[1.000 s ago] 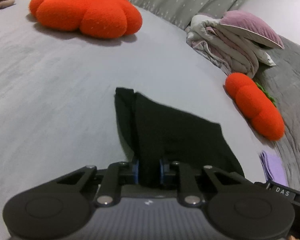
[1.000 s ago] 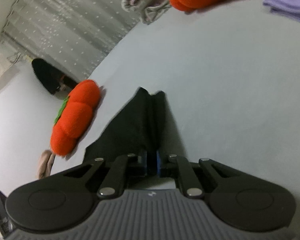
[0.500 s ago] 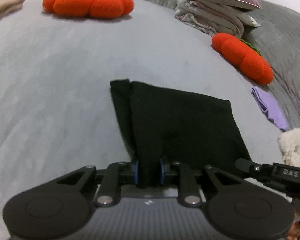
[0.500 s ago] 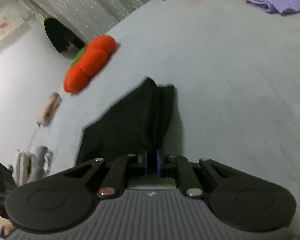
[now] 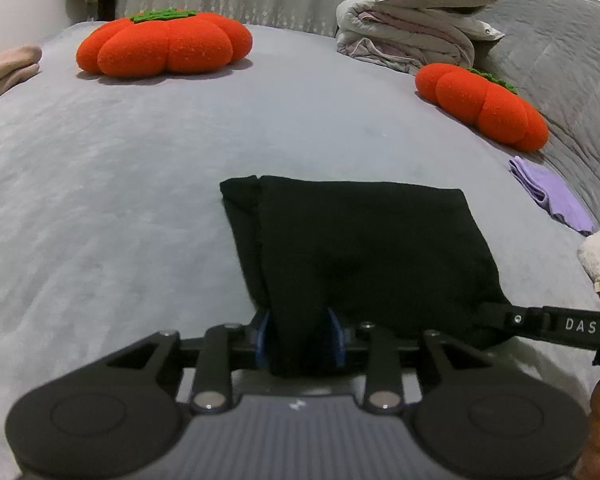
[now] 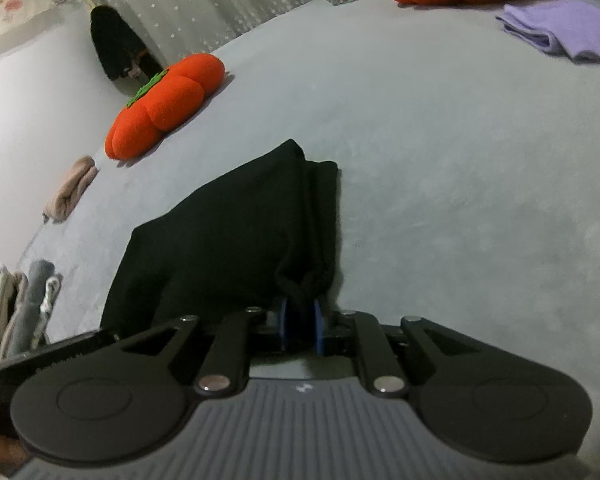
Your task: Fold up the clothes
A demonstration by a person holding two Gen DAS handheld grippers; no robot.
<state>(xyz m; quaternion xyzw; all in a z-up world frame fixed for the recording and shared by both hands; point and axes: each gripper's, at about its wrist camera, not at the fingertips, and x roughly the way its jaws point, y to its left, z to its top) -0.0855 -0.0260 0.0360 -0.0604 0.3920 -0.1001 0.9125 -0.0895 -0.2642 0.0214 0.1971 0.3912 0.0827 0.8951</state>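
Observation:
A black garment [image 5: 360, 240] lies folded on the grey bed [image 5: 120, 168], its far edge resting flat and its near edge raised. My left gripper [image 5: 300, 336] is shut on the near left corner, cloth bunched between its blue pads. In the right wrist view the same black garment [image 6: 228, 232] spreads out to the left, and my right gripper [image 6: 300, 326] is shut on its near right corner. The tip of the right gripper, marked DAS [image 5: 560, 324], shows at the right edge of the left wrist view.
Two orange pumpkin cushions [image 5: 164, 44] [image 5: 484, 100] sit on the bed. Folded bedding with a purple pillow [image 5: 412, 28] is stacked at the back. A folded lilac cloth [image 5: 548, 192] lies right, a beige one [image 5: 8, 68] left, and folded grey-white items [image 6: 16, 312] near the front left.
Both grippers have come down and pulled back with the garment, which has gone from hanging as a narrow pointed shape to lying wide and flatter on the bed. Both stay shut on it.

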